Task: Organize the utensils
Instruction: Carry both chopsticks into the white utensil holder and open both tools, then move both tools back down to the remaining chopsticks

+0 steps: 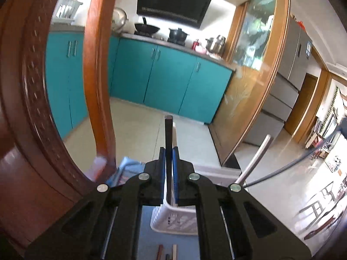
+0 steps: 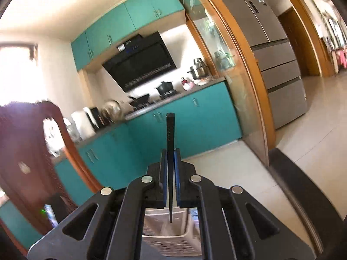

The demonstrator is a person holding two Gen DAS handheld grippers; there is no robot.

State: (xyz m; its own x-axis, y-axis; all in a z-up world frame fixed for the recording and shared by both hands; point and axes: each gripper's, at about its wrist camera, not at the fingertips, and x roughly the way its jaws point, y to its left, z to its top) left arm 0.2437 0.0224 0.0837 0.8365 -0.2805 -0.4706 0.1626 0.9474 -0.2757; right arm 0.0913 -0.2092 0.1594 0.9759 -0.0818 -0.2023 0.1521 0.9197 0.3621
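Both grippers clamp a black chopstick each: left gripper [image 1: 169, 151] on chopstick [image 1: 168, 130], right gripper [image 2: 170, 153] on its stick [image 2: 169, 134], each above the white basket [image 2: 173, 243]. Risk: thin sticks pivot in the pads, miss the basket slot, fall.

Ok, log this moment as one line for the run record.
left gripper: shut on black chopstick | right gripper: shut on dark chopstick | white basket: below both | step: drop not yet done
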